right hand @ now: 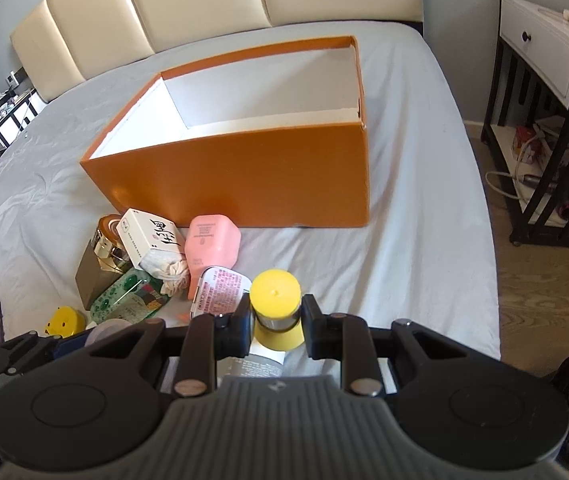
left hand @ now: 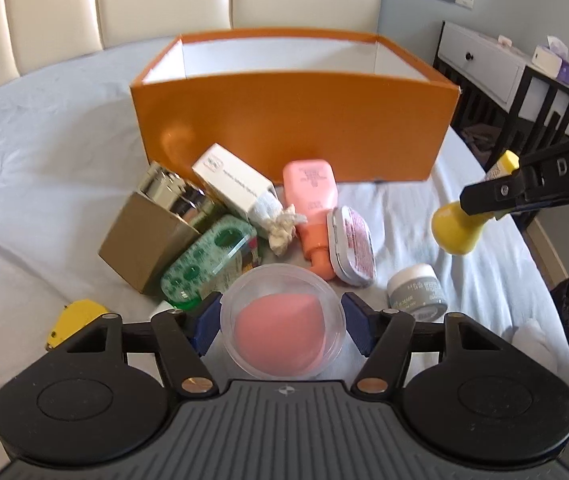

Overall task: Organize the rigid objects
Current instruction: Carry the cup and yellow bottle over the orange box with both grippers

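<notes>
My left gripper [left hand: 282, 322] has its blue pads against both sides of a clear round case [left hand: 280, 286] that holds a pink sponge [left hand: 280, 334]. It is low over the bed, in front of the pile. My right gripper [right hand: 276, 320] is shut on a yellow-capped bottle [right hand: 275, 292] with a silver band and holds it above the sheet. In the left wrist view that bottle [left hand: 454, 232] hangs at the right between black fingers. An open orange box [left hand: 292, 128] with a white inside stands behind the pile, and its floor [right hand: 260, 92] looks bare.
Loose on the grey sheet lie a pink bottle [left hand: 312, 192], a white tin [left hand: 350, 244], a grey jar [left hand: 418, 286], a green bottle [left hand: 208, 260], a brown box [left hand: 144, 240], a white carton [left hand: 232, 184] and a yellow item [left hand: 72, 320]. A nightstand [right hand: 544, 60] stands to the right.
</notes>
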